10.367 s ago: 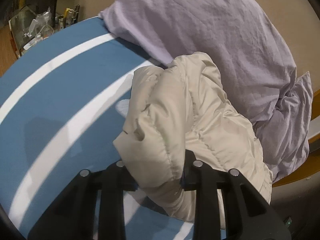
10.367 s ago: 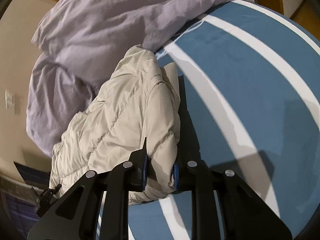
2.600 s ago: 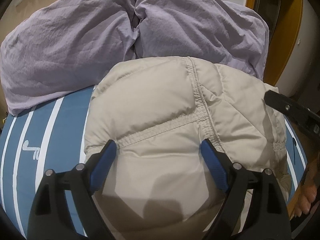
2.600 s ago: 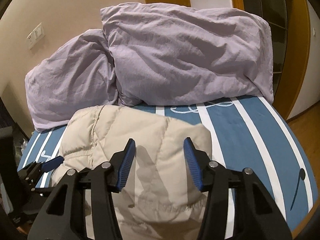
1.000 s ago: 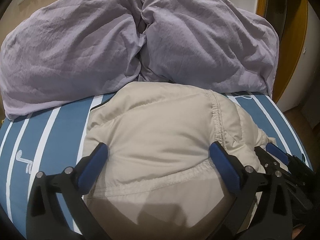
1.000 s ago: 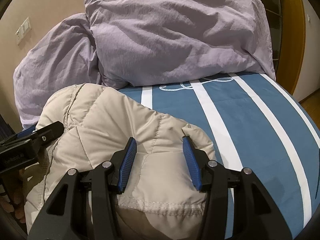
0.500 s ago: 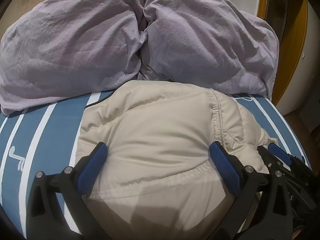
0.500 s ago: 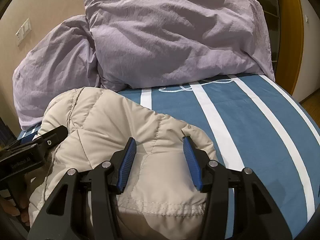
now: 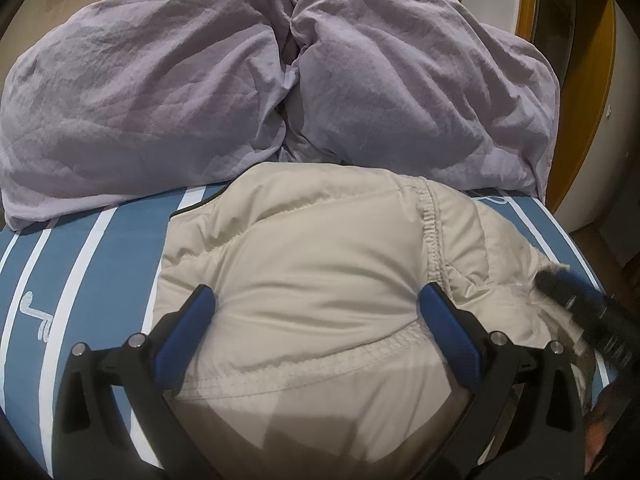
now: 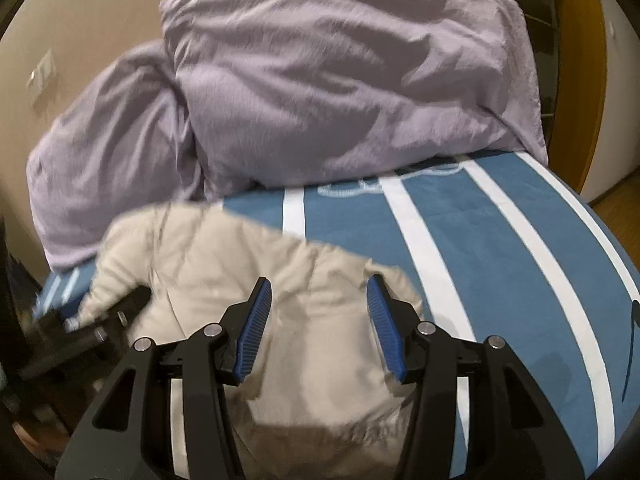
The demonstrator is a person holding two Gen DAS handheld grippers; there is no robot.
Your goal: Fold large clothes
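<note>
A beige quilted jacket (image 9: 320, 280) lies folded in a puffy bundle on the blue bed cover with white stripes (image 9: 80, 248). My left gripper (image 9: 316, 306) hovers over the bundle's near part, open wide, its blue pads (image 9: 200, 308) clear of the fabric. My right gripper (image 10: 318, 302) is open about halfway above the bundle's right end (image 10: 320, 344), with nothing pinched. Each gripper shows in the other's view: the right one (image 9: 576, 304) at the jacket's right edge, the left one (image 10: 120, 316) blurred at the left.
Two lilac pillows (image 9: 160, 92) (image 10: 340, 80) lean against the beige wall at the head of the bed. A wooden door frame (image 9: 576, 120) stands at the right. The striped cover (image 10: 500, 260) runs on to the right of the jacket.
Ten seconds ago both grippers were shut on the jacket; now both are open above the folded bundle. In the last second the right gripper shifted slightly and its view blurred. The left stayed still.
</note>
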